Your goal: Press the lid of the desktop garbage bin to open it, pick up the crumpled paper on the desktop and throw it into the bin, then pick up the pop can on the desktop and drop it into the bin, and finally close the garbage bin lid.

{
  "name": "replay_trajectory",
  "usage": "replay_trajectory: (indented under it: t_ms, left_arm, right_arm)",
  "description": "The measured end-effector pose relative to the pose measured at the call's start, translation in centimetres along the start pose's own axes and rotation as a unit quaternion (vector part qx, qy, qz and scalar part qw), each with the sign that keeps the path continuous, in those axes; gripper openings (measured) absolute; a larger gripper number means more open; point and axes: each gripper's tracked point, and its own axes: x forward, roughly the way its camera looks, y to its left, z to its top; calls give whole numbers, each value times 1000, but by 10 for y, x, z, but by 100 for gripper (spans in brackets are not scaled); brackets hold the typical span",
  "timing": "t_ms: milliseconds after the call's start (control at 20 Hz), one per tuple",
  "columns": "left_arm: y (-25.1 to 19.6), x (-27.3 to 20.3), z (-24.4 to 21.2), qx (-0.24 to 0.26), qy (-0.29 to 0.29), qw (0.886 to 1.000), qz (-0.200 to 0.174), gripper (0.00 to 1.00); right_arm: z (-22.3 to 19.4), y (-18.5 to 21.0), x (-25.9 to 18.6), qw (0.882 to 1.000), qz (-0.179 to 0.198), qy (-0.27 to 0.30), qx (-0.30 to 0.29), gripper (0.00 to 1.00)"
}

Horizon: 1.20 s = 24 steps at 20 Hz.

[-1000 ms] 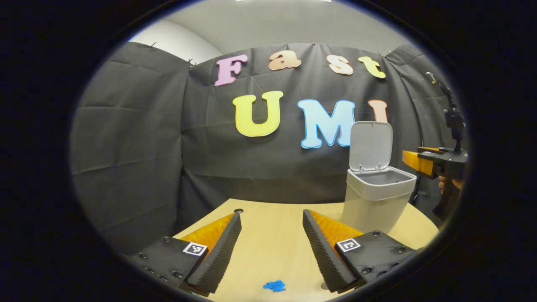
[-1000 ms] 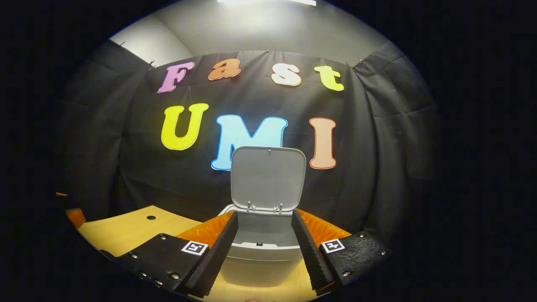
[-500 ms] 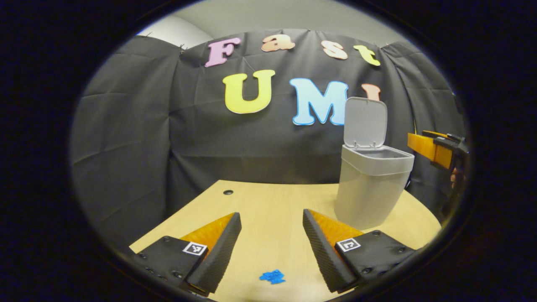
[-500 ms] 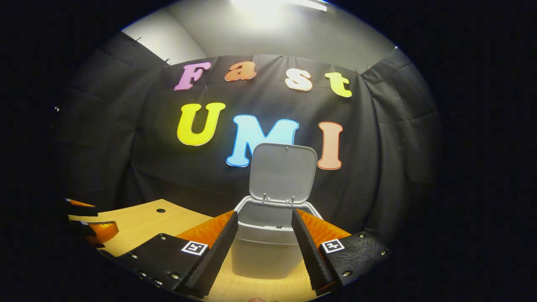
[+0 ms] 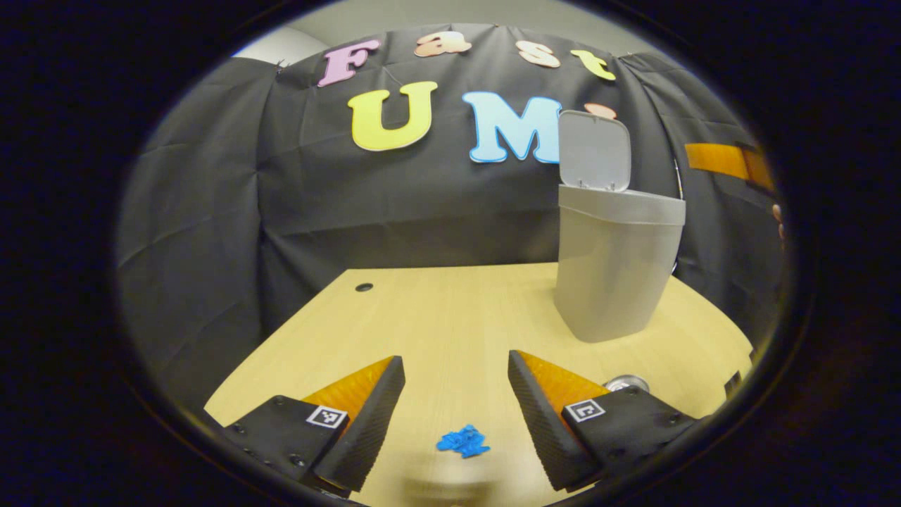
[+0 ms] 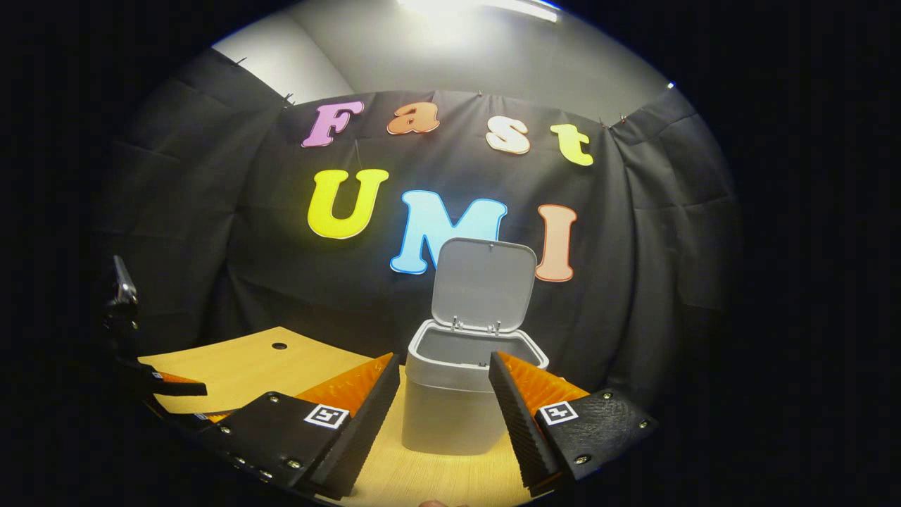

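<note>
Crumpled paper [image 5: 462,441] lies on the counter [image 5: 450,317] between the left gripper's [image 5: 456,422] wide, empty fingers; right gripper [image 6: 443,415] fingers wide before the open bin [image 6: 457,405].

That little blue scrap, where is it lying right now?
In the left gripper view the blue crumpled paper lies on the wooden table, low between the open left gripper's fingers, nearer than the bin.

So the tabletop [image 5: 450,310] is a light wood-grain surface with a rounded edge, and there's a small dark round hole [image 5: 364,287] near its far left side, also visible in the right gripper view [image 6: 279,346]. Black cloth [image 5: 211,183] hangs all around as the backdrop, kinda creased. Above it there's a plain pale wall [image 6: 436,49] and a bright ceiling light [image 6: 486,5].
</note>
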Motion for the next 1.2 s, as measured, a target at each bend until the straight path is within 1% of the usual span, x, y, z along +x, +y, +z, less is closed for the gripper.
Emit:
replay_trajectory:
  t_ms: [100, 350, 450, 500, 550, 600, 750, 900, 950, 1000, 1050, 1100, 1150, 1200]
  left_arm:
    - [-4, 7, -18, 5, 16, 1000, -8, 100]
    - [-8, 28, -67, 11, 62, 998, -18, 100]
    - [-6, 37, -88, 11, 83, 996, -18, 92]
    - [-6, 42, -97, 12, 92, 996, -18, 92]
    - [-6, 45, -109, 14, 104, 994, -18, 100]
    - [-6, 48, -119, 14, 114, 993, -19, 97]
    - [-9, 50, -142, 8, 140, 990, -25, 97]
    - [-8, 52, -154, 11, 153, 988, -24, 97]
    - [-8, 52, -155, 11, 156, 987, -24, 92]
    - [-8, 53, -154, 9, 153, 988, -24, 92]
    - [-9, 51, -155, 9, 155, 988, -26, 84]
    - [-8, 52, -154, 10, 155, 988, -24, 79]
    - [-9, 52, -155, 11, 155, 988, -24, 79]
    - [-9, 53, -154, 11, 155, 988, -23, 76]
  right_arm:
    - [-1, -2, -5, 1000, -10, 5, -4, 83]
    - [-6, 0, -14, 999, -20, 24, -23, 83]
    - [-8, -1, -17, 999, -26, 28, -28, 83]
    - [-10, 0, -19, 999, -27, 31, -28, 83]
    - [-11, 1, -18, 999, -29, 33, -28, 83]
    - [-11, 1, -19, 999, -30, 35, -28, 83]
    - [-10, 3, -18, 999, -31, 36, -27, 83]
    - [-7, 4, -15, 999, -29, 32, -28, 83]
    - [-7, 5, -15, 999, -27, 32, -27, 83]
    - [-7, 5, -14, 999, -27, 32, -26, 83]
    - [-7, 5, -14, 999, -27, 32, -24, 83]
    - [-8, 5, -14, 999, -26, 33, -23, 83]
    - [-8, 6, -14, 999, -26, 33, -21, 83]
    - [-8, 6, -13, 999, -26, 34, -20, 83]
